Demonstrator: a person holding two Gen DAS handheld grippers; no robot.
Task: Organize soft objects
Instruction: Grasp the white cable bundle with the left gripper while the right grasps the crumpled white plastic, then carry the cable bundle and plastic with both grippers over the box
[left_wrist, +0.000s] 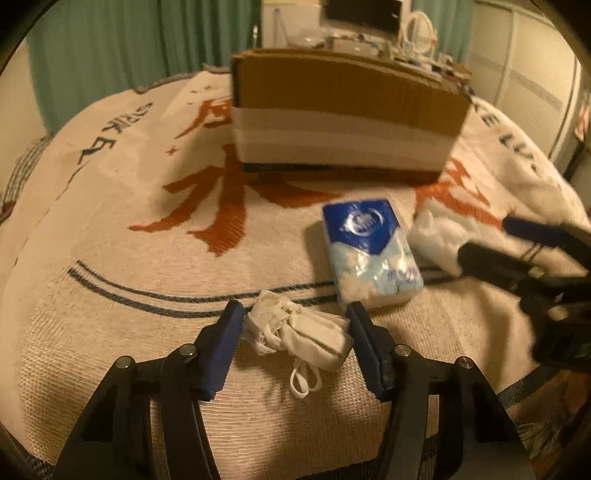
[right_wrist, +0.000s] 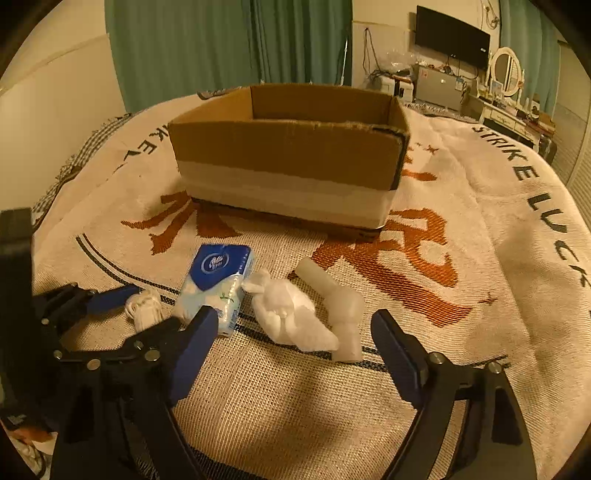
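A crumpled white face mask (left_wrist: 299, 328) lies on the bed between the open fingers of my left gripper (left_wrist: 295, 314); the pads stand at its two sides. It also shows small in the right wrist view (right_wrist: 146, 308). A blue-and-white tissue pack (left_wrist: 371, 251) (right_wrist: 218, 284) lies just beyond. A white plastic bag bundle (right_wrist: 291, 314) (left_wrist: 436, 236) and a translucent white foam piece (right_wrist: 340, 310) lie in front of my right gripper (right_wrist: 293, 325), which is open and empty. An open cardboard box (right_wrist: 291, 155) (left_wrist: 343, 110) stands behind them.
Everything rests on a cream blanket (right_wrist: 461, 258) with orange characters and dark lettering. Green curtains (right_wrist: 221, 44), a wall television (right_wrist: 452, 35) and a cluttered dresser with a mirror (right_wrist: 508, 72) stand at the back.
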